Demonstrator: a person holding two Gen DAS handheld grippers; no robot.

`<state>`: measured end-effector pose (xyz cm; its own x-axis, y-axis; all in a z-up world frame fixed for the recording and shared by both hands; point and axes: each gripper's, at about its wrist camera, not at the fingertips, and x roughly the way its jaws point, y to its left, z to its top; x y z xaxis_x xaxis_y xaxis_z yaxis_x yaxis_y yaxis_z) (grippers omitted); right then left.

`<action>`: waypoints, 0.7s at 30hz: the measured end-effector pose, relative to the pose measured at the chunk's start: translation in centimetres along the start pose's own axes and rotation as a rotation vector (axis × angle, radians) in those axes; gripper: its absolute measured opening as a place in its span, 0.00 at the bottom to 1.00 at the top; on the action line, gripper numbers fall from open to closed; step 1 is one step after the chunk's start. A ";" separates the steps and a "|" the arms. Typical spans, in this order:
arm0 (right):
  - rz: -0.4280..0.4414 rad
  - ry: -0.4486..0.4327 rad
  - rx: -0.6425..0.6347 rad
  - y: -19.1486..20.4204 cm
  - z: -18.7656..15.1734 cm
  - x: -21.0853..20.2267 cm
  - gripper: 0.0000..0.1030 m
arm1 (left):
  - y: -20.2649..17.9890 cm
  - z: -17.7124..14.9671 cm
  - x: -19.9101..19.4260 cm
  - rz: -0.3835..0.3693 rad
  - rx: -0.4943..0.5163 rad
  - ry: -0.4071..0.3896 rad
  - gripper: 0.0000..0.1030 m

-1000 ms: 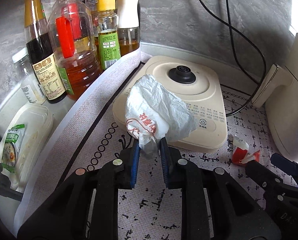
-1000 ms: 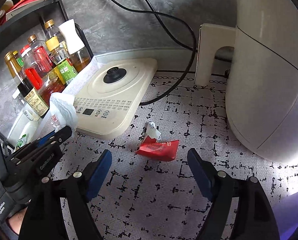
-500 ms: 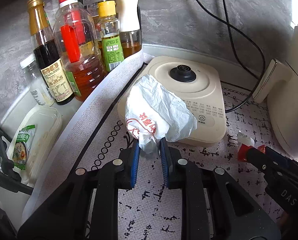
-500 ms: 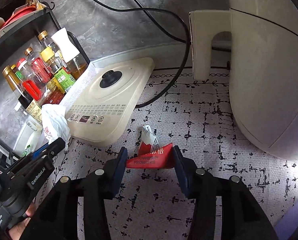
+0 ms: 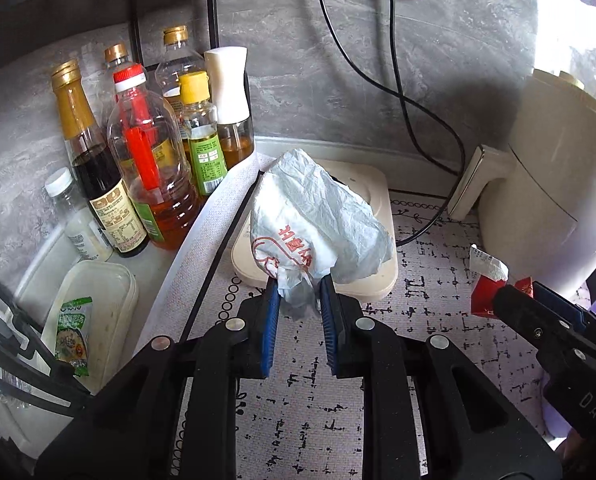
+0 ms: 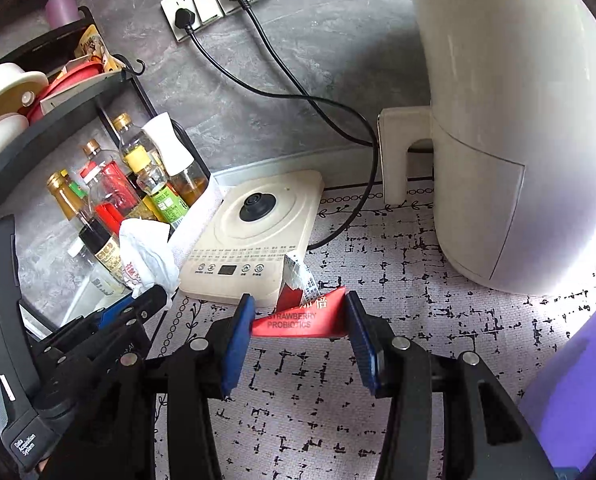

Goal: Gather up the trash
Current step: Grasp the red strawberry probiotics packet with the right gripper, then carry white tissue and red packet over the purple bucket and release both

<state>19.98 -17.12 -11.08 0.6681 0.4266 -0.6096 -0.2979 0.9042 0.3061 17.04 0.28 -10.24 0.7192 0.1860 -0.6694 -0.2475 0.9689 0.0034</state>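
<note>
A crumpled white plastic bag (image 5: 318, 224) with red print hangs in the air over the counter, its twisted neck pinched in my left gripper (image 5: 297, 294), which is shut on it. The same bag (image 6: 146, 252) shows at the left of the right wrist view. A red strawberry probiotics wrapper (image 6: 298, 318) with a torn white end is clamped flat between the blue pads of my right gripper (image 6: 300, 320), lifted off the patterned mat (image 6: 378, 400). In the left wrist view that wrapper (image 5: 484, 292) sticks out of the right gripper's black finger at the far right.
A cream kettle base (image 6: 258, 232) sits on the mat behind both grippers. A large white air fryer (image 6: 518, 140) fills the right side. Oil and sauce bottles (image 5: 150, 176) crowd a corner rack at the left. Two black cords (image 6: 298, 92) run down from wall sockets.
My right gripper closed on the red wrapper and lifted it off the mat. The left gripper rose with the white bag, so more of the wall and sockets shows.
</note>
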 end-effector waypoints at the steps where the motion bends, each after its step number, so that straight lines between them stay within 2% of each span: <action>1: -0.002 -0.018 0.003 0.3 0.2 -0.8 0.44 | 0.0 0.2 -0.5 -0.009 0.008 -0.007 0.19; 10: -0.049 -0.173 0.008 2.1 2.2 -8.1 0.45 | -1.3 3.0 -6.1 -0.128 0.082 -0.095 0.19; 21: -0.142 -0.260 0.023 0.3 2.4 -14.2 0.45 | -5.6 3.7 -9.1 -0.237 0.139 -0.148 0.19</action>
<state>12.09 -22.99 -0.60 0.8551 0.2728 -0.4410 -0.1752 0.9524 0.2494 14.30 -6.22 -1.40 0.8357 -0.0360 -0.5480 0.0226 0.9993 -0.0312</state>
